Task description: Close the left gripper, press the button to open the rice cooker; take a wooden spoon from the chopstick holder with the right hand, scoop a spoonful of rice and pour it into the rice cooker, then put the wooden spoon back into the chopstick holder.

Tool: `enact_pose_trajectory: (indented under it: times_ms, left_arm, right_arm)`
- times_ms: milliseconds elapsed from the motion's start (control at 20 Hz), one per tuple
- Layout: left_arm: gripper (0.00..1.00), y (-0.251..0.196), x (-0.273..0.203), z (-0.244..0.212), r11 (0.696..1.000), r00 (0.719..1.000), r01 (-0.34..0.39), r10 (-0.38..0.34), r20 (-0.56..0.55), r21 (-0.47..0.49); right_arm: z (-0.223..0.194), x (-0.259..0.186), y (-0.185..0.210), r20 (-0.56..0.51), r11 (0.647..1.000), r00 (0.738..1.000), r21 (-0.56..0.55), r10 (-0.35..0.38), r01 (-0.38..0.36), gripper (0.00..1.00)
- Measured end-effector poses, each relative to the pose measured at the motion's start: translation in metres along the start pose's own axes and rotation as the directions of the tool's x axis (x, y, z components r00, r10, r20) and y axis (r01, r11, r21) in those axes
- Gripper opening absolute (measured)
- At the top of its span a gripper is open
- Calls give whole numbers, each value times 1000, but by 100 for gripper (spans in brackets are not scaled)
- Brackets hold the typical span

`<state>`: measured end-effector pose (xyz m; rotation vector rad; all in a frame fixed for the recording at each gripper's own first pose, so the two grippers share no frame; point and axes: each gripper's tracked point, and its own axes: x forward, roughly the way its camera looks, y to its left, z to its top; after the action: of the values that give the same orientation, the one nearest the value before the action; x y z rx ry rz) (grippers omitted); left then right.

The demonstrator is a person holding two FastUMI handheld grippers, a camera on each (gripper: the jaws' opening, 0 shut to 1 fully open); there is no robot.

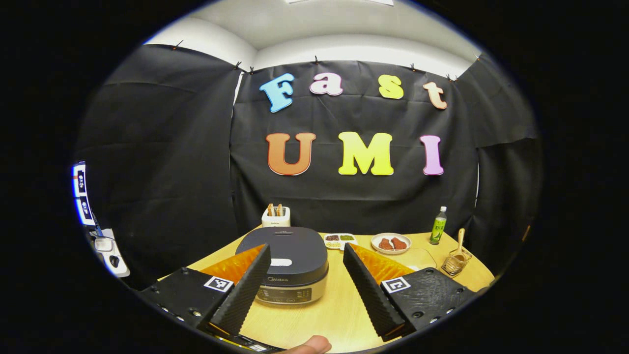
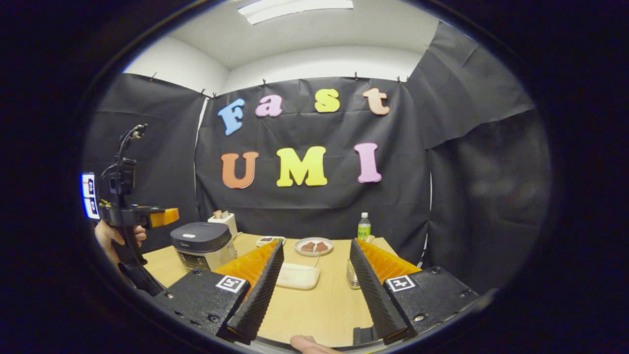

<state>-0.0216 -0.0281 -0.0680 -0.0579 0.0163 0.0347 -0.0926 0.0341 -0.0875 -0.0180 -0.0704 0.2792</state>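
A wooden table (image 1: 339, 314) carries a rice cooker (image 1: 287, 265), toaster (image 1: 275, 216), plate (image 1: 391, 243), bottle (image 1: 438, 226) and chopstick holder (image 1: 454, 263)

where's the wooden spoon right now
In the left gripper view, the wooden spoon stands in the chopstick holder at the table's right edge, just right of the green bottle.

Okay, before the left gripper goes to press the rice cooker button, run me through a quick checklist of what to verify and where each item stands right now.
1. Left gripper closed for pressing: not ok, fingers wide apart.
2. Rice cooker lid shut, awaiting press: ok.
3. Cooker ahead of left gripper: ok, roughly centred between its fingers.
4. Wooden spoon in chopstick holder: ok.
5. Right gripper open, empty: ok.
6. Rice container contents: cannot tell.
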Motion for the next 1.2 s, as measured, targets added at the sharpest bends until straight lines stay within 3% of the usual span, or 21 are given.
enact_pose_trajectory:
  times_ms: [400,650,1200]
  left_arm:
    - [94,-37,-64,-4,996,995,93,-93,31,6]
    - [94,-41,-89,-6,995,993,101,-101,62,5]
    - [94,-54,-101,-10,987,986,158,-158,61,-6]
  right_arm:
    - [10,-9,11,-8,1000,1000,6,13,-13,88]
    - [18,-14,0,13,1000,1000,-6,-20,20,89]
    - [16,-22,11,19,1000,1000,-6,16,-16,89]
